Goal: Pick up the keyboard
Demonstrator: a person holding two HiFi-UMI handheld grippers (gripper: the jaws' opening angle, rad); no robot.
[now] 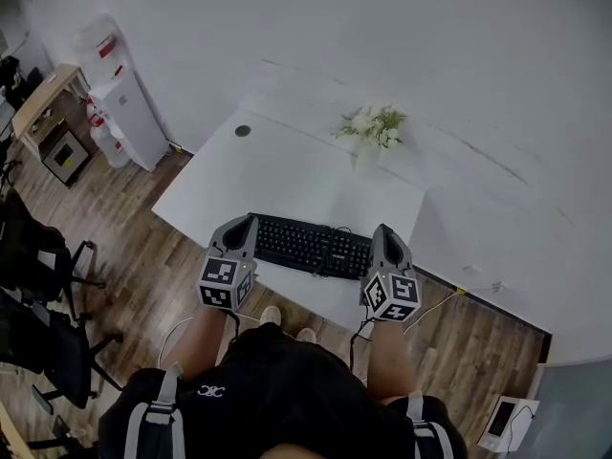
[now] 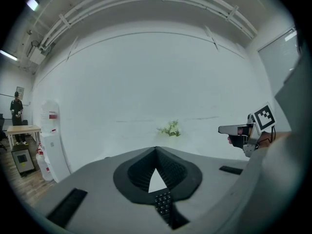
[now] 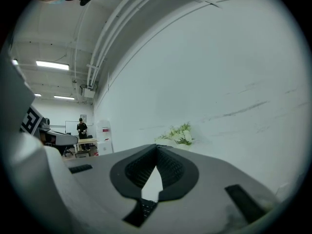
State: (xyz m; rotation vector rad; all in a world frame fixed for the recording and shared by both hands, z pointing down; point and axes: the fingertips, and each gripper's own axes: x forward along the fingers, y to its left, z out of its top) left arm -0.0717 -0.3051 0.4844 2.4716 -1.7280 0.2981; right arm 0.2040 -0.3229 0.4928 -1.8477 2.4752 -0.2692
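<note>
The black keyboard (image 1: 311, 245) lies flat near the front edge of the white table (image 1: 287, 170). My left gripper (image 1: 250, 221) sits at its left end and my right gripper (image 1: 384, 230) at its right end, both pointing away from me. Each has its jaws shut with nothing between them. In the left gripper view the closed jaw tips (image 2: 156, 149) meet above a strip of keys (image 2: 163, 203), and the right gripper (image 2: 241, 130) shows off to the right. The right gripper view has shut tips (image 3: 157, 147) over the keyboard's edge (image 3: 145, 207). Whether either gripper touches the keyboard is unclear.
A vase of white flowers (image 1: 375, 130) stands at the table's far edge by the white wall. A white water dispenser (image 1: 120, 103) and a wooden desk (image 1: 43, 94) are at the far left. Dark chairs (image 1: 38, 285) stand on the wooden floor. A person (image 2: 17, 106) stands far off.
</note>
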